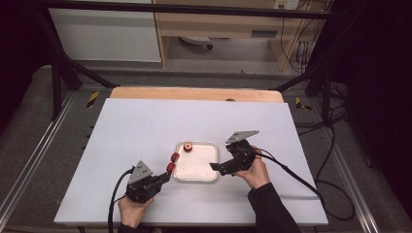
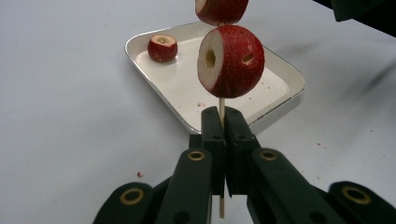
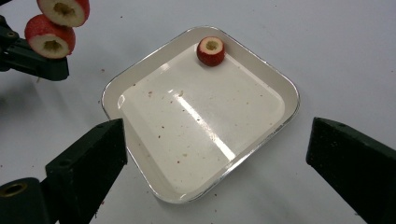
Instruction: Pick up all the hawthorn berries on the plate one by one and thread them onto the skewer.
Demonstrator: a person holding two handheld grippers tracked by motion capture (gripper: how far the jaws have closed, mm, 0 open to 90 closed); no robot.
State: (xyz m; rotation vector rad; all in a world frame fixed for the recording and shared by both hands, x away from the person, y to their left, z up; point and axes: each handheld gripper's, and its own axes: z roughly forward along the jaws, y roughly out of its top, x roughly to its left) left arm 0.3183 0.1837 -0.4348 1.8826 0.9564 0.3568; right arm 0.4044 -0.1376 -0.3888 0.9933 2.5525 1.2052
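- Step in hand, by my read: threading cored red fruit pieces onto a skewer (image 2: 222,105). Two pieces were already on it and one was left in the tray (image 3: 140,84), so roughly two-thirds done.
- Left gripper (image 2: 222,122) had its jaws clamped tight on the thin wooden skewer, the stick running up between them and poking out below.
- Lower skewered piece (image 2: 231,61) sat just above the jaw tips, cut face and core hole turned to the camera's left. Upper skewered piece (image 2: 222,10) was touching it from above, partly cropped by the frame edge.
- Loose fruit piece (image 3: 210,51) lay in the far corner of the tray, hollow core facing up, close against the rim. Tray floor was otherwise bare apart from red specks.
- Right gripper (image 3: 215,154) was spread wide and held nothing, hovering over the near side of the tray.
- Next move probably calls for the right gripper to reach across the tray, pinch the loose piece by its sides, then line its core hole up with the skewer tip. A wobbling thin stick could spoil alignment.
- Pose, high view: left gripper (image 1: 163,178) came in low at the tray's left edge, angled up and rightward, hand (image 1: 132,211) behind it. Right gripper (image 1: 214,166) pointed leftward at the tray's right edge, its hand (image 1: 256,172) gripping from behind, dark sleeve (image 1: 272,208) trailing back.
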